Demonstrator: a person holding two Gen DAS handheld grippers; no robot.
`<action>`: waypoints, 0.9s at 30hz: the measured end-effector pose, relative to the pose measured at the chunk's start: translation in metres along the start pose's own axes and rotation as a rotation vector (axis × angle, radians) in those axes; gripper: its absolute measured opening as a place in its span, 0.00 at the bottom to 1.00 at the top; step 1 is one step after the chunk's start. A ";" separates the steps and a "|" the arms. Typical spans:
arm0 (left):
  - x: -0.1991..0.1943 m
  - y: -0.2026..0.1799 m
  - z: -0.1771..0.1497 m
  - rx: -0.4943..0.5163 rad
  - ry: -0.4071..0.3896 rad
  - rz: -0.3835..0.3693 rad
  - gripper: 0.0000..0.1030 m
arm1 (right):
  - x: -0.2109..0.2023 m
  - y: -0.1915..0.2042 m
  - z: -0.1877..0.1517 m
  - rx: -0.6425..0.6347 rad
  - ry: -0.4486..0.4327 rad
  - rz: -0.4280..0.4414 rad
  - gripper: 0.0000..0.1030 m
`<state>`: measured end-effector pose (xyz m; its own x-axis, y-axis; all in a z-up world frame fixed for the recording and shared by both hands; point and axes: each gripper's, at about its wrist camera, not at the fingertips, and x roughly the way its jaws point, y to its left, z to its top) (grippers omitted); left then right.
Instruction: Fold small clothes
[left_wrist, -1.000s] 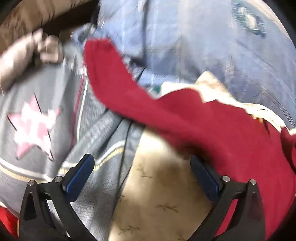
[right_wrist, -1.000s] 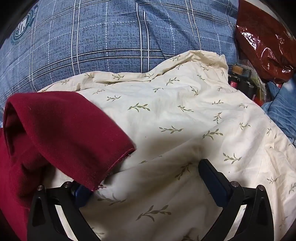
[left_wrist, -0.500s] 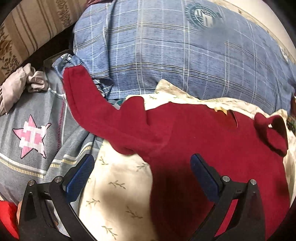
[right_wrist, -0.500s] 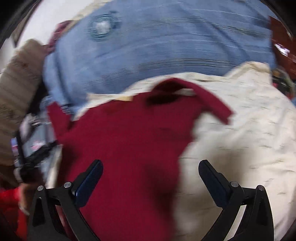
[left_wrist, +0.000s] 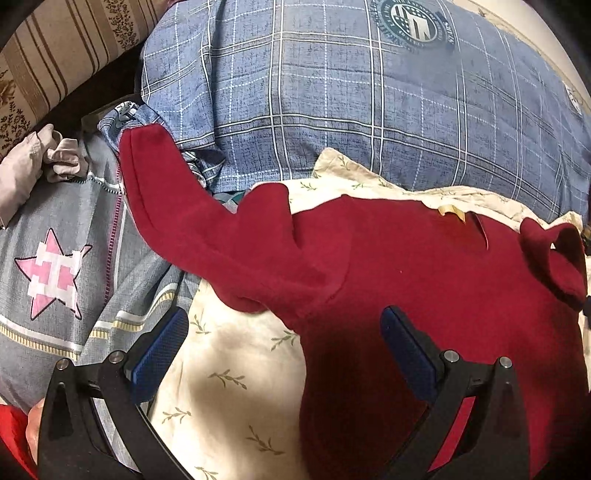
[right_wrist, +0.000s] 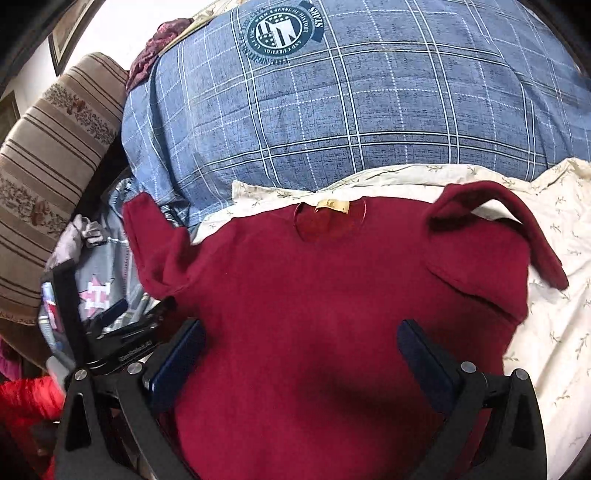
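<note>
A dark red long-sleeved top (right_wrist: 332, 295) lies spread on a cream leaf-print sheet (right_wrist: 554, 332), neck label away from me. Its left sleeve (left_wrist: 177, 206) stretches out over grey bedding; its right sleeve (right_wrist: 517, 221) is folded back in a loop. My left gripper (left_wrist: 284, 343) is open and empty above the top's left side, near the armpit. My right gripper (right_wrist: 299, 350) is open and empty over the top's lower middle. The left gripper also shows at the left in the right wrist view (right_wrist: 122, 325).
A big blue plaid pillow (right_wrist: 351, 110) lies behind the top. A grey quilt with a pink star (left_wrist: 55, 273) is at the left, with a crumpled beige cloth (left_wrist: 33, 162). A striped headboard (right_wrist: 48, 177) stands far left.
Both grippers have pulled back and up from the cloth. The red top, bunched near the grippers a second ago, now lies spread flat on the sheet. Both grippers stay open.
</note>
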<state>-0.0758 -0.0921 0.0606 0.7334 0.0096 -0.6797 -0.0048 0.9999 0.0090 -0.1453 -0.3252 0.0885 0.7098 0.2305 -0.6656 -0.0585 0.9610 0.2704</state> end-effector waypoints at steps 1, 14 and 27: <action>-0.001 0.001 0.001 -0.003 -0.003 -0.002 1.00 | 0.004 0.002 0.001 -0.007 -0.004 -0.009 1.00; 0.001 -0.004 0.002 0.003 -0.012 -0.001 1.00 | 0.022 0.006 -0.004 -0.119 -0.041 -0.107 1.00; 0.005 -0.008 0.002 0.019 -0.005 0.003 1.00 | 0.030 0.004 -0.007 -0.114 -0.021 -0.090 0.99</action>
<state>-0.0702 -0.1002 0.0585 0.7366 0.0127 -0.6762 0.0057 0.9997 0.0249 -0.1294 -0.3134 0.0642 0.7303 0.1409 -0.6685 -0.0727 0.9890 0.1290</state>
